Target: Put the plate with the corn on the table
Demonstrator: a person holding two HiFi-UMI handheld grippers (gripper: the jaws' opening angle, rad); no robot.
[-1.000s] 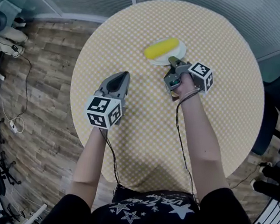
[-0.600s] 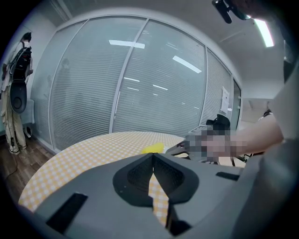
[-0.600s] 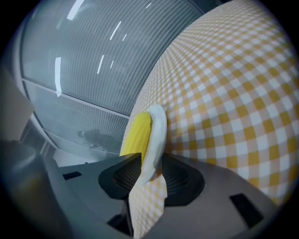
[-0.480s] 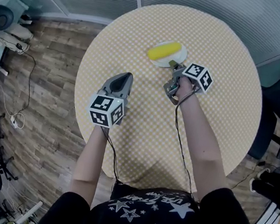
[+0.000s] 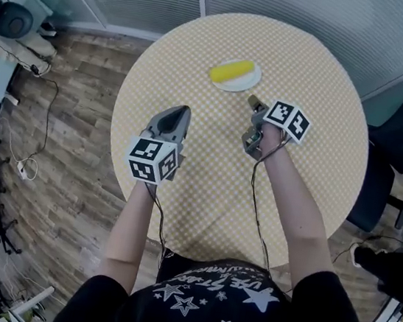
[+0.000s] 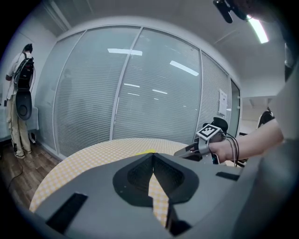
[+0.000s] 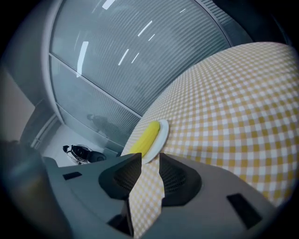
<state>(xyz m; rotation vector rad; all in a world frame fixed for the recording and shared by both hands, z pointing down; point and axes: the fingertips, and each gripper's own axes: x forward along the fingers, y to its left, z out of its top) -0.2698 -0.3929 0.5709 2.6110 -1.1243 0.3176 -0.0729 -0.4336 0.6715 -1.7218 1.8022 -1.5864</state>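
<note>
Left gripper point(image 5: 177, 114) hovers by the 9 o'clock side of the round yellow-checked table point(image 5: 313, 157), jaws together, empty, standing clear. Right gripper point(image 5: 254, 101) hangs near centre, jaws narrowly apart on nothing, aimed at 12 o'clock. There the white round plate point(image 5: 245, 84) lies flat, yellow corn cob point(image 5: 231, 71) on it, so the plate looks delivered.

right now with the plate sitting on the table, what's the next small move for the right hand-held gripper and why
Probably draw the right hand-held gripper back toward the body. The plate lies flat on the table with the corn on it; the jaws stand apart, empty, clear of the rim, so placing looks done.
</note>
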